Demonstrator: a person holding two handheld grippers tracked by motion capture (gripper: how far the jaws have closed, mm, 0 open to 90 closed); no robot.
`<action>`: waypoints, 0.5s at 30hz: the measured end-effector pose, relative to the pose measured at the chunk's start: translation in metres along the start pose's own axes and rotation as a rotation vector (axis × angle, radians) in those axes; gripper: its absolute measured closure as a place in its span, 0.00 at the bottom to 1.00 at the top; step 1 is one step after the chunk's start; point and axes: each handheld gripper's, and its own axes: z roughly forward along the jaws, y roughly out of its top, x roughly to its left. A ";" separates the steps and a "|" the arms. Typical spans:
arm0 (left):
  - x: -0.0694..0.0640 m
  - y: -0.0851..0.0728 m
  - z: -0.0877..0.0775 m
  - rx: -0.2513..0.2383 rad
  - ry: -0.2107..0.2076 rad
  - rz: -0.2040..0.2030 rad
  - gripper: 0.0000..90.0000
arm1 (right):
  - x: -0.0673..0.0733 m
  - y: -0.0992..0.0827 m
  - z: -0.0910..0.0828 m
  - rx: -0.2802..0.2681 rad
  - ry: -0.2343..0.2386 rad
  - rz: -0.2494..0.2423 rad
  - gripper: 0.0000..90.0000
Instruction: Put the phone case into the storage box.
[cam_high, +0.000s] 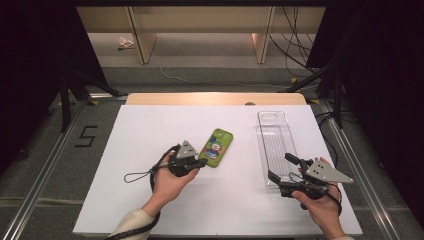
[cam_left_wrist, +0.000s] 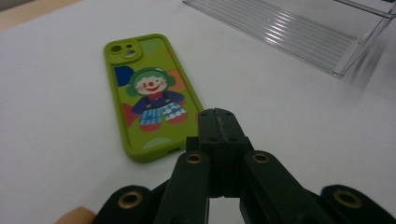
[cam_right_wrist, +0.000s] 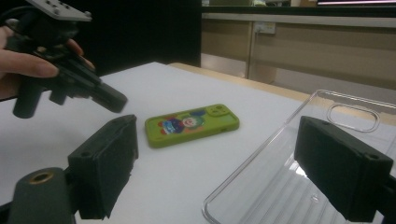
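A green phone case (cam_high: 216, 147) printed with a clown lies flat on the white tabletop (cam_high: 150, 130), camera hole at its far end. My left gripper (cam_high: 198, 162) hovers just off its near end, jaws shut with nothing between them; in the left gripper view the closed tips (cam_left_wrist: 218, 116) sit right of the case (cam_left_wrist: 147, 95). A clear plastic case (cam_high: 276, 142) lies to the right. My right gripper (cam_high: 280, 166) stands open at its near end. In the right gripper view the jaws (cam_right_wrist: 223, 140) straddle the clear case (cam_right_wrist: 280, 186) without touching it.
The white tabletop ends at a wooden strip (cam_high: 215, 98) at the far side. A thin cord loop (cam_high: 136, 176) trails left from my left gripper. Wooden furniture legs (cam_high: 142, 45) and cables (cam_high: 295, 45) stand on the floor beyond. Bare white surface lies left of the green case.
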 end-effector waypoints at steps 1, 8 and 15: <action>-0.002 0.003 0.007 0.016 -0.004 0.012 1.00 | 0.000 0.000 0.000 0.000 0.000 -0.001 0.16; -0.007 0.015 0.047 0.103 -0.011 0.035 1.00 | -0.001 0.000 -0.001 0.000 0.002 0.003 0.16; -0.011 0.017 0.071 0.156 0.004 0.038 1.00 | -0.002 0.000 -0.001 -0.004 0.002 0.004 0.16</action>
